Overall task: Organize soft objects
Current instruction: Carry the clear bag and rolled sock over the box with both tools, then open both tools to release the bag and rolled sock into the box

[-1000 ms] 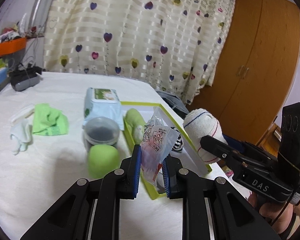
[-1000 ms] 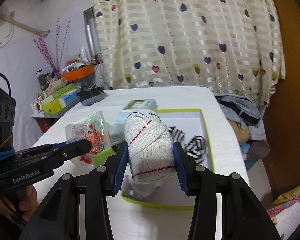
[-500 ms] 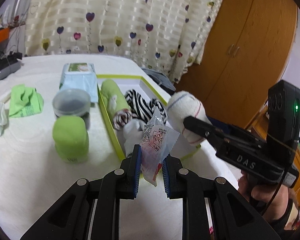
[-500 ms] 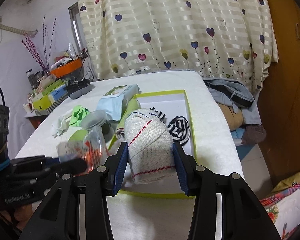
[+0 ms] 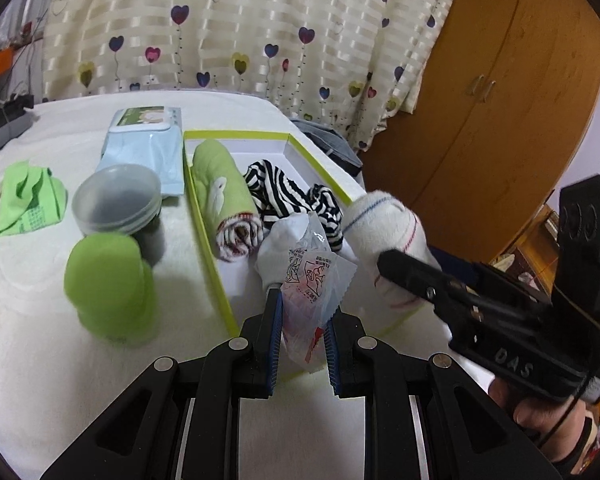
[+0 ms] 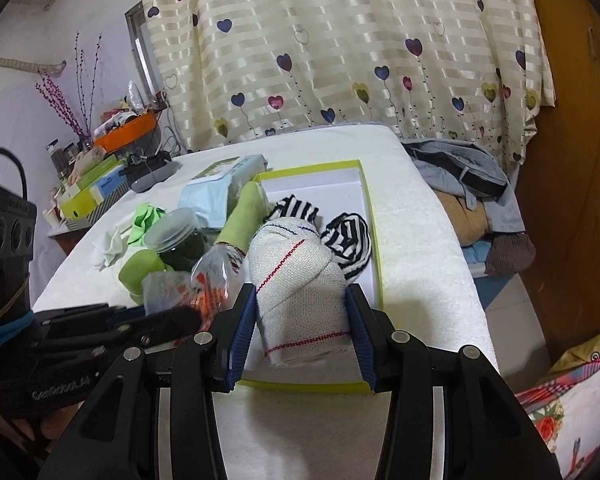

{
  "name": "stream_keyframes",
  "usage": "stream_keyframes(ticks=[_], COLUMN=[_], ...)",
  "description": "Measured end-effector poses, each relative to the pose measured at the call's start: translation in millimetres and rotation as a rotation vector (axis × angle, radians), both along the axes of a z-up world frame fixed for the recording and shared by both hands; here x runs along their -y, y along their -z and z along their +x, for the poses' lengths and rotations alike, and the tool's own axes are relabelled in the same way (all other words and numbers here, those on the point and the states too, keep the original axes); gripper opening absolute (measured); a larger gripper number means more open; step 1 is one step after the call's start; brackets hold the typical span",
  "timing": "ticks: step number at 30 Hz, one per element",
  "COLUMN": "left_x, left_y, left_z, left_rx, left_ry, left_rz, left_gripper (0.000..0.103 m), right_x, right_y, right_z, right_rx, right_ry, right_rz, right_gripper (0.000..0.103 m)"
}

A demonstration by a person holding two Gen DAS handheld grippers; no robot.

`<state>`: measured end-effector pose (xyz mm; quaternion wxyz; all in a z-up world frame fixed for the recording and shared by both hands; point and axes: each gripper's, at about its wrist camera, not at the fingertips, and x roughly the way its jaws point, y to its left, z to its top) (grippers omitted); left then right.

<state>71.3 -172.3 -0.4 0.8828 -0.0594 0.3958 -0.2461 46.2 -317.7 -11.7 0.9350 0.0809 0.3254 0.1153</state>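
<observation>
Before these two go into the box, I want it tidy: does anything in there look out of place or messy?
Yes. The black-and-white striped fabric sprawls loose and unrolled across the green-rimmed white box, unlike the neatly rolled green towel beside it. A white sock lies bunched at the near end.

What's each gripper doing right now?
Left gripper: closed on a plastic packet.
Right gripper: closed on a rolled white cloth.

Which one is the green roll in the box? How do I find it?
Find the shallow box with yellow-green edges on the white table. The green roll lies along its left wall, beside black-and-white striped socks. It alone is plain green, with red-striped ends.
</observation>
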Motion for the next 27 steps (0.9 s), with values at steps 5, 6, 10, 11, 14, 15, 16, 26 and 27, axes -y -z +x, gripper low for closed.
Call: stream_keyframes(ticks=[5, 6, 10, 11, 14, 15, 16, 26, 27], left_x=[7.9, 9.6, 12.0, 12.1, 13.2, 13.4, 13.5, 12.5, 12.2], left_y=[2.8, 3.6, 5.7, 6.6, 9.3, 9.9, 10.1, 15.8, 14.1], left_z=[15.7, 18.8, 28.5, 31.6, 38.4, 40.6, 42.4, 45.5, 44.0], left_rx=[-0.004, -0.005, -0.01, -0.01, -0.018, -0.018, -0.013, -0.048, -0.04], left_ry=[-0.008, -0.01, -0.02, -0.024, -0.036, -0.04, -0.044, -0.049, -0.048], left_rz=[0.003, 0.004, 0.006, 0.005, 0.008, 0.01, 0.016, 0.009, 0.01], left_gripper=[0.018, 0.018, 0.018, 0.018, 0.018, 0.018, 0.018, 0.03, 0.032], right_x=[1.7, 1.4, 1.4, 1.2, 0.3, -0.4, -1.4, -4.7, -4.0], right_y=[6.0, 7.1, 11.9, 13.2, 16.4, 17.2, 18.1, 23.5, 24.0], right_z=[10.0, 11.3, 19.0, 21.7, 29.2, 31.6, 34.9, 58.3, 58.4], right_rx=[-0.02, -0.023, -0.038, -0.042, -0.05, -0.051, -0.052, -0.062, -0.067], right_ry=[-0.001, 0.0, -0.001, -0.002, -0.001, -0.001, -0.002, 0.021, 0.024], right_rz=[-0.004, -0.005, -0.009, -0.011, -0.015, -0.017, -0.018, -0.035, -0.034], right_gripper=[0.046, 0.046, 0.046, 0.046, 0.046, 0.046, 0.046, 0.047, 0.047])
